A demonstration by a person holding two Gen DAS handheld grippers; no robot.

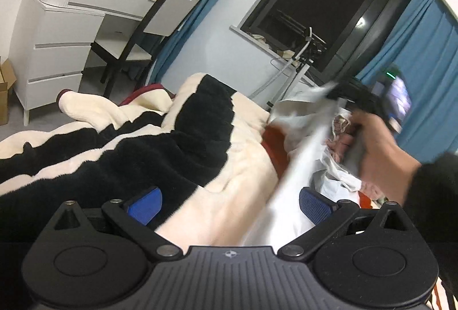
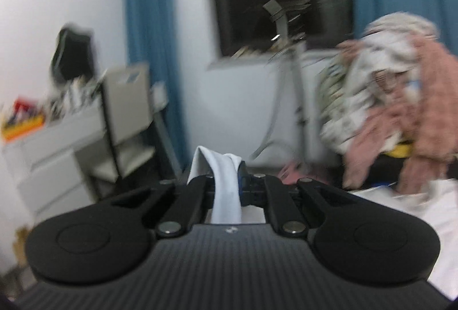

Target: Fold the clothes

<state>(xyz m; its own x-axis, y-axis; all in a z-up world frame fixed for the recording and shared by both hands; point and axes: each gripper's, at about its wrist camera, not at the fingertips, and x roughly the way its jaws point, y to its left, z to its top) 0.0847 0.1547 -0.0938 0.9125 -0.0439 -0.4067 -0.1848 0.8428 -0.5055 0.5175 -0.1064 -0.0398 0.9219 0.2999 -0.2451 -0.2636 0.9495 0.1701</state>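
A pale wall [image 1: 220,12] is broken by a dark window [image 1: 323,1], in which a lamp's reflection is seen, and blue curtains [image 1: 183,21] are hung at both its sides. A white dressing table [image 1: 65,32] with drawers, its top crowded with bottles, is placed at the left, and a dark-framed chair [image 1: 148,23] is drawn up beside it on the grey floor [image 1: 17,129].

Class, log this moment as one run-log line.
left gripper: open, over blanket | right gripper: shut on white garment, lifted
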